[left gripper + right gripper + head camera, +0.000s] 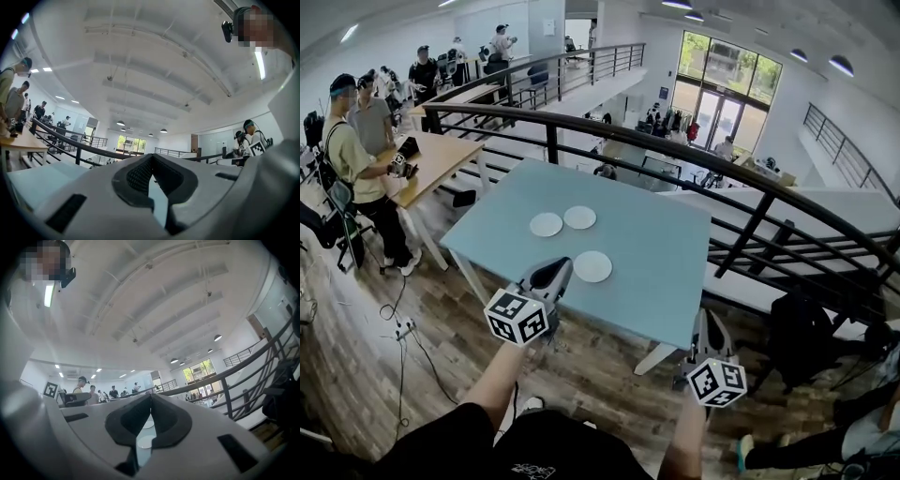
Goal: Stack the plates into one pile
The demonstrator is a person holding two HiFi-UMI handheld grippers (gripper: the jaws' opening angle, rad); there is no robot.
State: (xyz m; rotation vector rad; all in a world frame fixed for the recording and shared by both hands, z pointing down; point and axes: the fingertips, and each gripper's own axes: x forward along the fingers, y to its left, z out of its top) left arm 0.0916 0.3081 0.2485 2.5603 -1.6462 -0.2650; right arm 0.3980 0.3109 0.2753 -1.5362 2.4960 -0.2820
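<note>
Closest to the head camera are the person's forearms and the two tools they hold. The left gripper [557, 269] has its jaws pressed together on nothing, and the right gripper [709, 321] is closed and empty too. Each gripper's own view shows the dark pads meeting at their tips.

Three white plates lie flat and unstacked on the light blue table [661, 246]. The nearest plate [592, 266] sits alone towards the near edge. The far left plate [546, 224] and the far right plate [579, 217] lie just beside each other further in.

From the head view, the left gripper's tip is just left of the nearest plate, over the table's near edge. Whether it touches anything cannot be told. The right gripper hangs off the table's near right corner, above the wooden floor [591, 370].

Only the right gripper view catches plates: two pale discs show through the slot under its closed tips. The same slot in the left gripper view shows just blue tabletop.

A black railing [675, 150] curves behind the table. Only the head view shows the wooden table [441, 157] at the left with people standing by it, a cable [401, 330] on the floor and a black bag [802, 328] at the right. Both gripper views are mostly filled by the white ceiling.
</note>
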